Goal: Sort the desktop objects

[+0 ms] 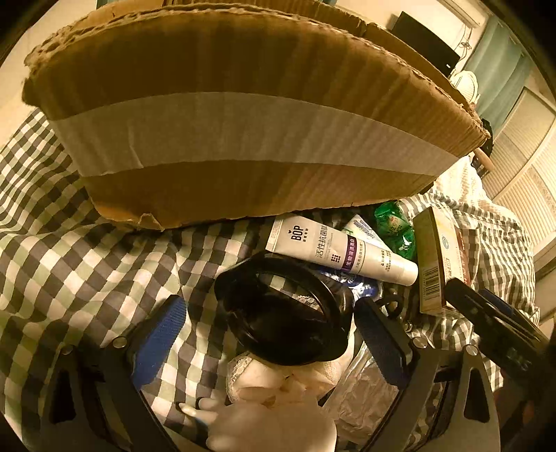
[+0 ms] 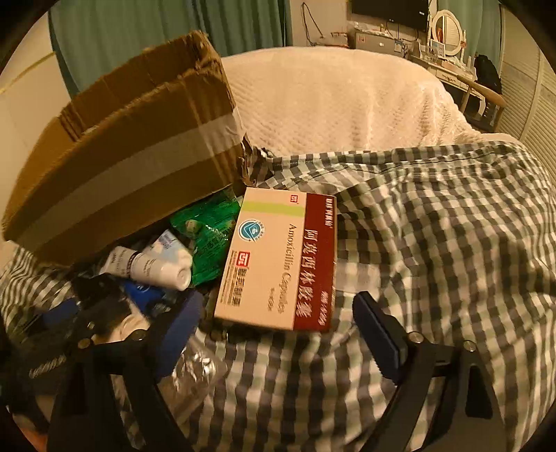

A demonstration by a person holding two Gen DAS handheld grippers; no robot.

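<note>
Jaws of the right tool (image 2: 278, 339) are seen spread wide, unclamped, just below the medicine box (image 2: 278, 260) at frame centre, which should be straddled squarely across its width before closing, while the left tool (image 1: 271, 333) is likewise held apart around black goggles (image 1: 281, 313).

Green curtains (image 2: 114, 38), a dark screen (image 2: 389, 10), perhaps a round mirror (image 2: 446, 27).

I see a cream-and-maroon cardboard medicine box (image 2: 278, 260) lying flat beside a white plastic tube (image 2: 153, 266) and a crumpled green foil packet (image 2: 208, 240), under a tilted brown corrugated carton (image 2: 132, 156).
</note>
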